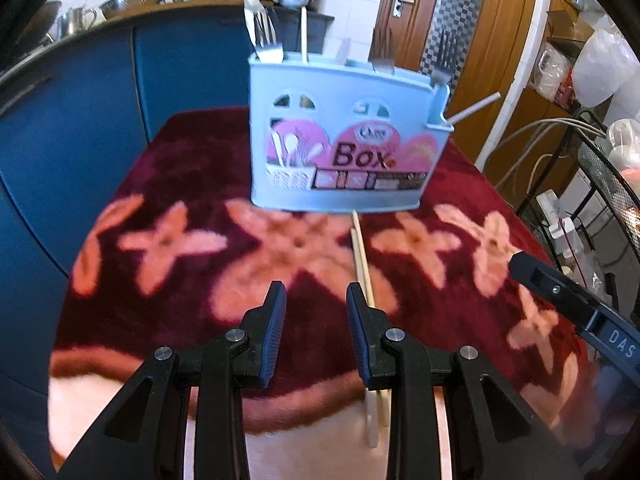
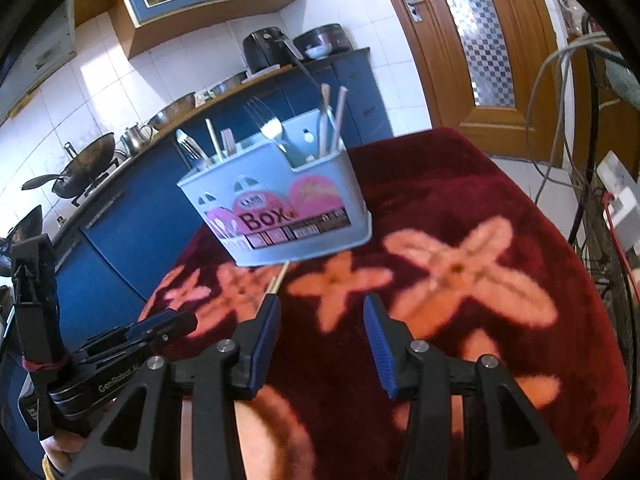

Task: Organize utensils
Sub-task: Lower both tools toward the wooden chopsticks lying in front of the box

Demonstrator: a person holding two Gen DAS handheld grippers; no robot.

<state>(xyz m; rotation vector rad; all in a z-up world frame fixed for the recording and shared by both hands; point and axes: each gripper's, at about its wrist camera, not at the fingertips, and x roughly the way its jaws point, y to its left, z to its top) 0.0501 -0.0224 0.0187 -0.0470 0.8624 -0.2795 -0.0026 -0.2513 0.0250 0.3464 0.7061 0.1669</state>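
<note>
A light blue utensil box (image 1: 340, 140) labelled "Box" stands on the red flowered cloth (image 1: 192, 184) at the far middle. Forks (image 1: 442, 60), a flat steel utensil (image 1: 262, 36) and a wooden stick rise from it. A pair of wooden chopsticks (image 1: 362, 256) lies on the cloth, running from the box's foot to under my left gripper's right finger. My left gripper (image 1: 316, 300) is open above the cloth with nothing between its pads. In the right wrist view the box (image 2: 280, 204) is ahead to the left, and the chopsticks (image 2: 280, 276) show just past my open, empty right gripper (image 2: 320, 308).
Blue cabinets (image 1: 80, 140) and a counter with pots and a wok (image 2: 84, 160) run along the left and the back. A wooden door (image 2: 472, 40) is behind on the right. A wire fan guard and cables (image 1: 600, 184) crowd the table's right edge.
</note>
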